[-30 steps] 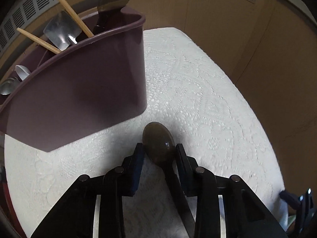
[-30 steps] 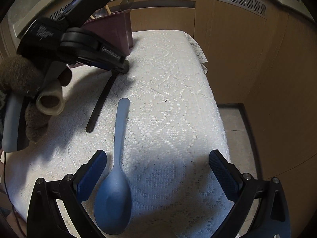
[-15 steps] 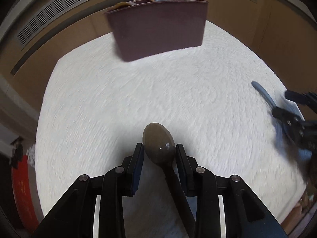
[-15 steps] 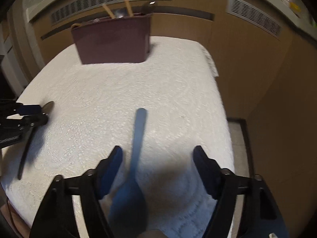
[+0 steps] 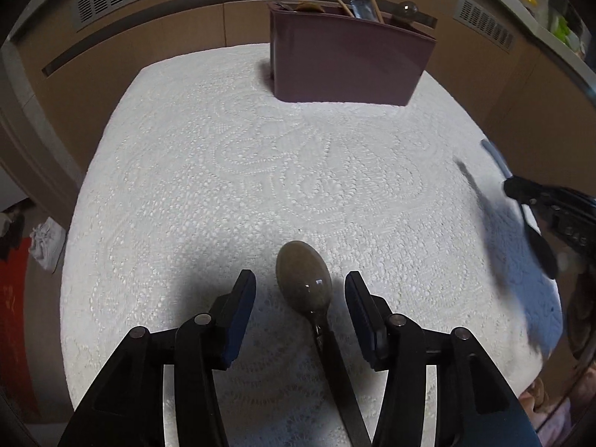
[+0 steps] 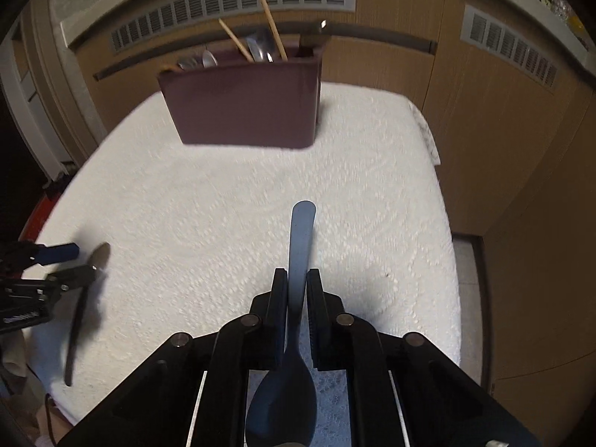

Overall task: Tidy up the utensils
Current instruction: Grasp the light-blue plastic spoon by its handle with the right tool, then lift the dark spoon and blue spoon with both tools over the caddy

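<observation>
Your left claw (image 5: 300, 298) had just been opening, and its blue pads (image 5: 238, 309) stood clear on either side of the brown spoon (image 5: 303, 279); neither pad touched it. The spoon's bowl pointed away from you toward the utensil holder (image 5: 346, 63), with its dark handle running back under the claw, over the white lace cloth (image 5: 260, 171) covering the tabletop. Whether the spoon lay fully on the cloth could not be told from that view. In the right wrist view the same spoon (image 6: 83, 298) hung beside the left claw (image 6: 80, 260), near the left edge of the cloth.

Your right claw (image 6: 297, 290) had just been closing, and it gripped the blue spoon (image 6: 298, 260) by the handle, pads pressed against both sides. The handle tip pointed forward toward the holder, and the bowl sat low behind the pads (close to the camera). The left wrist view showed that claw (image 5: 521, 193) at the far right with the blue handle (image 5: 493, 156) poking out, blurred.

The maroon holder (image 6: 246, 108) stood upright at the far end of the cloth, well apart from both claws, with wooden chopsticks (image 6: 273, 29) and metal spoons (image 6: 260, 48) sticking up from it.

Some white lettering showed on the left tool's body in the right wrist view, but it was too small and blurred to read.
</observation>
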Demonstrator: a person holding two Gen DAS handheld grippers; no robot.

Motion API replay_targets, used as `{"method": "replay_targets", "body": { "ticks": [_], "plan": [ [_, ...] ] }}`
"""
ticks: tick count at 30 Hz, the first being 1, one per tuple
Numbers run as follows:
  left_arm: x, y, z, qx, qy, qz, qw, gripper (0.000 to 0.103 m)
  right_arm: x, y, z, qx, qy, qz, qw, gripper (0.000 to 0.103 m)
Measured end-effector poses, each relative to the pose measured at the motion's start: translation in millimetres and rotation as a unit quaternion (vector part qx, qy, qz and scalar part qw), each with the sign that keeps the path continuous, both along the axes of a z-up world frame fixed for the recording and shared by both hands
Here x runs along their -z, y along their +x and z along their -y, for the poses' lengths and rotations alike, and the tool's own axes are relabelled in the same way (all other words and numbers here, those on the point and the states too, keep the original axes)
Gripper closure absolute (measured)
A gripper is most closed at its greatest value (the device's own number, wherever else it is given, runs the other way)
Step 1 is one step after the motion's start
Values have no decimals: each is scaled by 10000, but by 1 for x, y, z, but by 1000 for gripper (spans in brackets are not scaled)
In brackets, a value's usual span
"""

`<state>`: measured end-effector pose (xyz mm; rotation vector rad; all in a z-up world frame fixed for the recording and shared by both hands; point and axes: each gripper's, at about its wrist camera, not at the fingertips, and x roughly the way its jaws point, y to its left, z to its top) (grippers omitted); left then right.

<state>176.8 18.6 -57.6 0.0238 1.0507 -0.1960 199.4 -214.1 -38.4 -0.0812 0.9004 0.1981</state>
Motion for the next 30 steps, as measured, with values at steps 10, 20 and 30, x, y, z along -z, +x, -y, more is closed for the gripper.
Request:
{"method": "replay_targets", "body": {
  "ticks": [10,20,30],
  "plan": [
    [18,18,17,-153,247,-79,9995,60,-11,-17,0,-109,127,439,9989,94],
    [-12,-3,8,-186,-194,596,9979,68,-17,-21,4,-18,289,581,9979,94],
    [-66,-30,14,116,-481,1463,9880,68,-34,-30,4,-15,407,786,9961,94]
  ]
}}
